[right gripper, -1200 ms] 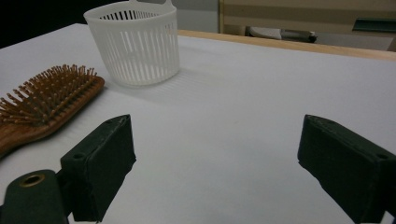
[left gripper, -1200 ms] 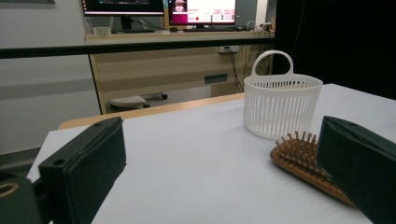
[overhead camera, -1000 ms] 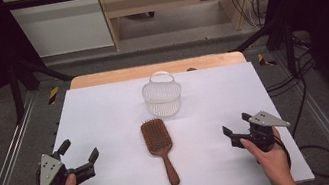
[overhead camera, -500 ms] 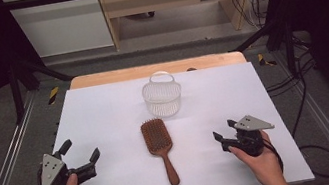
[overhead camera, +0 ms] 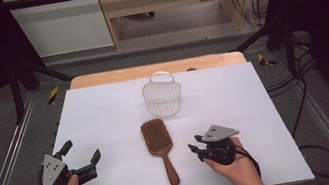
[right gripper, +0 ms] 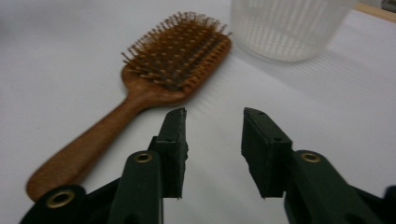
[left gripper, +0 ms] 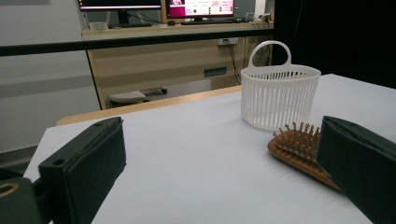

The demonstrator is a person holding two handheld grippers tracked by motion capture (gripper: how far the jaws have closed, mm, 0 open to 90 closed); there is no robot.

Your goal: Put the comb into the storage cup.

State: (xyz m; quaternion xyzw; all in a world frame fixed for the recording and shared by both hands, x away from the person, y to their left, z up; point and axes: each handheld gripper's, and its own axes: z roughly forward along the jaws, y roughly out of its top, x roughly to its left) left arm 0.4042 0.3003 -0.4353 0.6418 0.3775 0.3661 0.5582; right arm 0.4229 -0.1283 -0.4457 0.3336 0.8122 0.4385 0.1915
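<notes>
A brown wooden hairbrush (overhead camera: 159, 143) lies bristles up in the middle of the white table, its handle toward the near edge. Just behind it stands a white slatted basket (overhead camera: 162, 96) with a loop handle. My right gripper (overhead camera: 194, 143) is open, held low just right of the brush handle, nothing between its jaws. In the right gripper view the gripper (right gripper: 212, 115) points past the hairbrush (right gripper: 173, 60) toward the basket (right gripper: 289, 28). My left gripper (overhead camera: 82, 152) is wide open near the front left corner. Its own view shows the gripper (left gripper: 219, 154), the basket (left gripper: 280, 98) and the hairbrush (left gripper: 299, 147).
The white table top (overhead camera: 105, 112) has a wooden strip (overhead camera: 114, 75) along its far edge. Metal frame rails (overhead camera: 7, 164) run along both sides. Cables (overhead camera: 302, 79) hang off to the right. A desk with monitors (left gripper: 187, 9) stands beyond the table.
My right gripper has moved left and slightly nearer, from the right side of the table to beside the brush handle. The left gripper, brush and basket have stayed put.
</notes>
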